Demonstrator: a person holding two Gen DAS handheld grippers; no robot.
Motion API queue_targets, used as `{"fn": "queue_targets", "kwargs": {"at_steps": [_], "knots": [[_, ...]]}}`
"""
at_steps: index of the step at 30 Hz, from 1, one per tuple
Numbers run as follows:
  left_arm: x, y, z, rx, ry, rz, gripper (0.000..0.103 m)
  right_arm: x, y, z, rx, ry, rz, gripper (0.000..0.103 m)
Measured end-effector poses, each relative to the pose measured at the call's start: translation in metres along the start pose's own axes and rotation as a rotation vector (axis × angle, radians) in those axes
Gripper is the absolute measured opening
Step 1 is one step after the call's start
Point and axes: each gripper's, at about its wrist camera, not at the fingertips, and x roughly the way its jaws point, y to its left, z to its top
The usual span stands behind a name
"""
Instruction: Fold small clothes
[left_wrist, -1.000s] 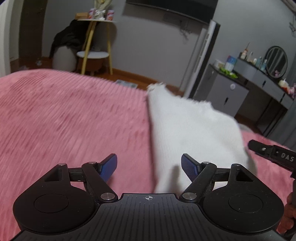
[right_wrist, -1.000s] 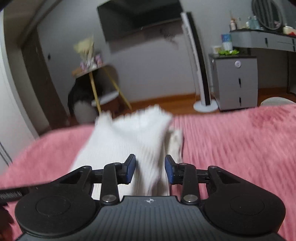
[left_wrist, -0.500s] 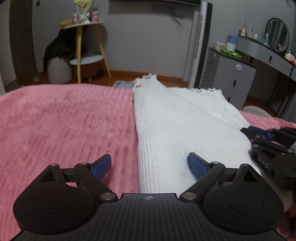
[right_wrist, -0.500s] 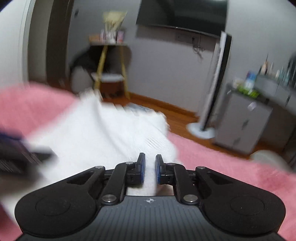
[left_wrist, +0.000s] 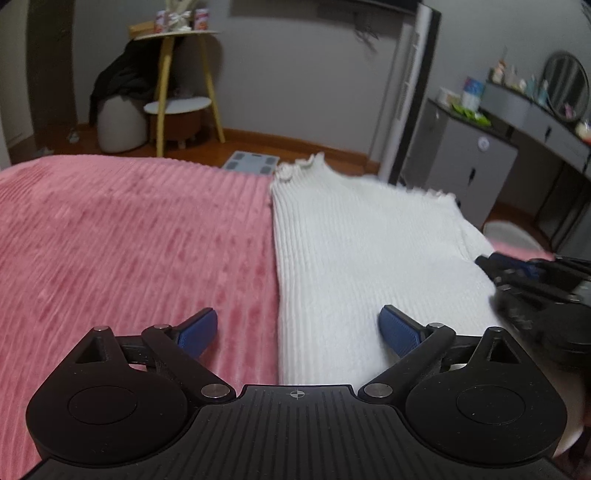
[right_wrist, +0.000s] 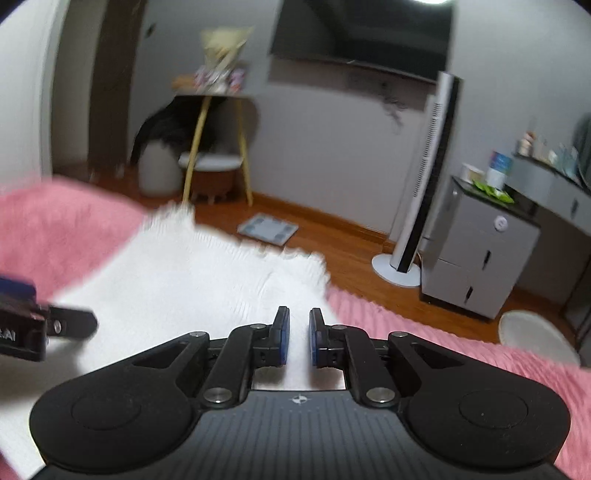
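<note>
A white ribbed knit garment (left_wrist: 369, 251) lies flat on the pink ribbed blanket (left_wrist: 129, 240), its frilled hem toward the bed's far edge. My left gripper (left_wrist: 297, 314) is open wide, low over the near left side of the garment. One blue pad hangs over the blanket and the other over the knit. My right gripper (right_wrist: 299, 312) is shut on the near right part of the garment (right_wrist: 184, 280), with white fabric between its pads. From the left wrist camera, the right gripper (left_wrist: 487, 264) reaches in at the garment's right edge.
The bed ends just past the garment. Beyond it on the wooden floor lie a bathroom scale (left_wrist: 251, 162) and a round white mat (right_wrist: 539, 339). A tower fan (right_wrist: 424, 177), a grey cabinet (right_wrist: 480, 258) and a yellow-legged side table (left_wrist: 173, 74) stand by the wall.
The garment has come to rest flat on the blanket. My left jaws spread wider and came lower. My right jaws closed over the fabric while that hand rolled.
</note>
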Motion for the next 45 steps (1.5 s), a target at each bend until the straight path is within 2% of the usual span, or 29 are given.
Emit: {"fn": "queue_targets", "kwargs": {"at_steps": [2, 3, 4, 5, 6, 7, 9, 10, 12, 15, 16, 19, 20, 21, 23, 25, 26, 27, 28, 30, 37, 42, 45], "knots": [[-0.002, 0.003, -0.001, -0.011, 0.003, -0.020, 0.099, 0.019, -0.001, -0.007, -0.017, 0.056, -0.063, 0.009], [-0.005, 0.007, 0.000, -0.024, 0.011, -0.036, 0.099, 0.021, -0.007, -0.006, 0.021, 0.070, -0.091, 0.011], [-0.008, 0.011, 0.001, -0.038, 0.015, -0.050, 0.098, 0.020, -0.014, -0.001, 0.070, 0.092, -0.103, 0.022], [-0.012, 0.017, 0.000, -0.052, 0.014, -0.063, 0.098, 0.015, -0.020, 0.002, 0.117, 0.099, -0.128, 0.030], [-0.015, 0.024, -0.001, -0.069, 0.016, -0.082, 0.098, 0.003, -0.027, 0.001, 0.166, 0.085, -0.144, 0.035], [-0.017, 0.031, -0.003, -0.095, 0.022, -0.110, 0.098, -0.013, -0.035, -0.004, 0.238, 0.072, -0.124, 0.036], [-0.017, 0.046, -0.005, -0.172, 0.049, -0.200, 0.098, -0.040, -0.053, -0.020, 0.432, 0.075, -0.017, 0.039], [-0.015, 0.052, -0.006, -0.215, 0.064, -0.253, 0.098, -0.051, -0.063, -0.032, 0.541, 0.078, 0.064, 0.045], [-0.008, 0.062, -0.007, -0.279, 0.098, -0.327, 0.098, -0.060, -0.075, -0.058, 0.721, 0.096, 0.230, 0.049], [0.002, 0.060, -0.006, -0.295, 0.122, -0.339, 0.095, -0.051, -0.088, -0.083, 0.913, 0.123, 0.379, 0.050], [0.005, 0.057, -0.005, -0.290, 0.133, -0.344, 0.090, -0.046, -0.090, -0.085, 0.941, 0.132, 0.408, 0.050], [0.014, 0.046, -0.001, -0.250, 0.143, -0.369, 0.088, -0.036, -0.088, -0.074, 0.945, 0.155, 0.446, 0.053], [0.020, 0.042, 0.000, -0.242, 0.156, -0.367, 0.089, -0.034, -0.088, -0.068, 0.925, 0.147, 0.451, 0.057], [0.025, 0.040, -0.001, -0.248, 0.162, -0.374, 0.088, -0.030, -0.087, -0.064, 0.905, 0.151, 0.452, 0.068], [0.029, 0.041, 0.000, -0.285, 0.162, -0.399, 0.076, -0.015, -0.086, -0.067, 0.928, 0.183, 0.487, 0.069], [0.028, 0.044, 0.001, -0.322, 0.166, -0.399, 0.065, -0.009, -0.086, -0.069, 0.948, 0.182, 0.501, 0.066], [0.027, 0.046, 0.001, -0.322, 0.160, -0.403, 0.062, -0.007, -0.085, -0.068, 0.937, 0.182, 0.499, 0.056], [0.025, 0.047, 0.000, -0.320, 0.151, -0.403, 0.053, -0.010, -0.083, -0.067, 0.919, 0.186, 0.496, 0.040], [0.023, 0.047, 0.001, -0.317, 0.143, -0.400, 0.047, -0.009, -0.081, -0.065, 0.910, 0.190, 0.501, 0.032], [0.018, 0.046, 0.003, -0.314, 0.130, -0.398, 0.043, -0.005, -0.078, -0.062, 0.933, 0.193, 0.511, 0.027], [-0.027, 0.050, 0.014, -0.235, 0.050, -0.351, 0.040, -0.031, -0.065, -0.039, 0.872, 0.141, 0.551, 0.024], [-0.075, 0.076, -0.002, -0.177, 0.011, -0.244, 0.040, -0.048, -0.034, -0.023, 0.785, 0.146, 0.618, 0.024], [-0.087, 0.096, -0.022, -0.184, 0.024, -0.169, 0.044, -0.061, -0.004, -0.025, 0.720, 0.157, 0.654, 0.026]]}}
